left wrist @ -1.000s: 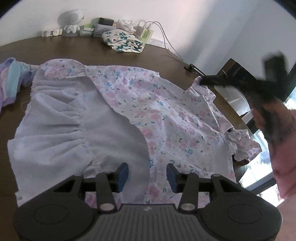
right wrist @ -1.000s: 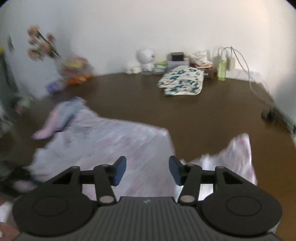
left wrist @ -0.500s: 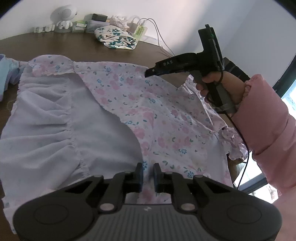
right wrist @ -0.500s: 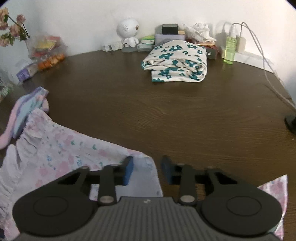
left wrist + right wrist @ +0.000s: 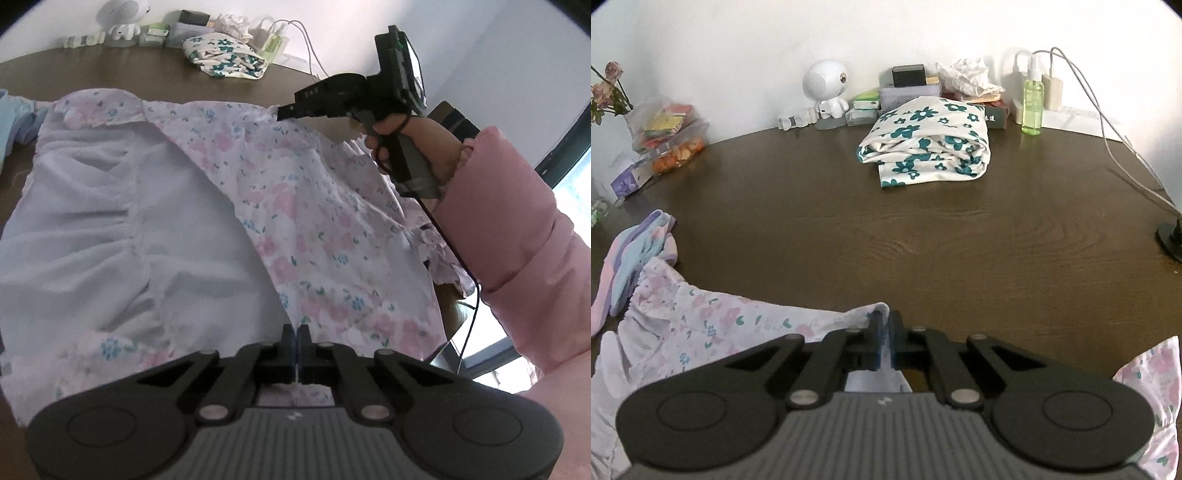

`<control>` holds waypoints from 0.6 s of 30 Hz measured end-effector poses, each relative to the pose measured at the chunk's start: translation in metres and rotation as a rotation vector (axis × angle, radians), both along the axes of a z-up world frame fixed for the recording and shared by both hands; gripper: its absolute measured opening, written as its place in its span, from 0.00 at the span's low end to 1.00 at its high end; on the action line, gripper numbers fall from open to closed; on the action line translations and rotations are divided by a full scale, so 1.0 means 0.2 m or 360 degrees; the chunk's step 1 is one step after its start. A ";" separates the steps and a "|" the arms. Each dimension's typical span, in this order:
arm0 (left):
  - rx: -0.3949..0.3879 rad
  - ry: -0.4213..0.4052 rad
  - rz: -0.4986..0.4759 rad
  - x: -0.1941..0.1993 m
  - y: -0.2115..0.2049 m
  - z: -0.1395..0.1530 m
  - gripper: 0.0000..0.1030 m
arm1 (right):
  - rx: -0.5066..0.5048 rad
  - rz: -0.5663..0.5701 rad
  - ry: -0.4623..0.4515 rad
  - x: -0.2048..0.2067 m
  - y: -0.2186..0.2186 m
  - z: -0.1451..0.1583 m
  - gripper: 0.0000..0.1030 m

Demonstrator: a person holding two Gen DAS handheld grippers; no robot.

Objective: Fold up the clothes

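A pink floral dress (image 5: 295, 221) lies spread on the dark wooden table (image 5: 923, 229), its pale lining turned up on the left. My left gripper (image 5: 296, 334) is shut on the dress's near edge. My right gripper (image 5: 885, 321) is shut on the dress's far edge (image 5: 864, 314); it also shows in the left wrist view (image 5: 284, 110), held by a hand in a pink sleeve. A ruffled sleeve (image 5: 1152, 384) shows at lower right in the right wrist view.
A folded white garment with teal flowers (image 5: 927, 144) lies at the table's back. Behind it stand a white toy robot (image 5: 823, 92), small boxes, a green spray bottle (image 5: 1032, 103) and cables. A pastel striped garment (image 5: 631, 258) lies at the left. The table edge runs along the right.
Both grippers went from open to shut on the dress's edges. My right gripper came down to the dress's far edge; my left gripper closed on the near edge.
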State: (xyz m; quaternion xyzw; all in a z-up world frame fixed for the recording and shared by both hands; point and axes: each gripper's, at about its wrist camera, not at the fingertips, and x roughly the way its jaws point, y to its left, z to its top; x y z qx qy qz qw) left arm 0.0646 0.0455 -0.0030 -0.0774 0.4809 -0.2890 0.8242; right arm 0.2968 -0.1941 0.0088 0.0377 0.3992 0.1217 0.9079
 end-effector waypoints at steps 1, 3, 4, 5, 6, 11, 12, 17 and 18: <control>-0.0001 0.0002 0.0001 -0.02 0.00 0.00 0.00 | -0.0004 -0.0003 0.0002 0.01 0.00 0.00 0.03; -0.0010 0.0007 0.0012 -0.05 0.01 0.02 0.07 | -0.0001 0.0002 0.0014 0.01 0.00 -0.01 0.04; -0.0010 -0.0017 0.0015 -0.07 0.01 0.05 0.12 | 0.0015 0.0006 0.0021 0.00 -0.01 -0.01 0.07; -0.0009 -0.0043 0.0019 -0.09 0.02 0.07 0.25 | 0.0041 -0.0002 0.0025 0.00 -0.03 0.00 0.12; -0.0017 -0.0089 0.0021 -0.11 0.02 0.11 0.38 | 0.0069 -0.0024 0.0020 -0.02 -0.05 0.03 0.24; -0.0007 -0.0342 0.0107 -0.24 0.19 0.28 0.52 | 0.0200 0.0020 -0.0140 -0.24 -0.21 0.26 0.47; 0.0015 -0.0377 0.0125 -0.27 0.22 0.30 0.54 | 0.0217 0.0061 -0.0177 -0.31 -0.24 0.32 0.49; 0.0081 -0.0381 0.0092 -0.36 0.29 0.26 0.59 | 0.0124 0.0434 -0.0290 -0.76 -0.24 0.40 0.64; 0.0092 -0.0380 0.0073 -0.38 0.29 0.25 0.59 | 0.0106 0.0516 -0.0273 -0.84 -0.23 0.38 0.64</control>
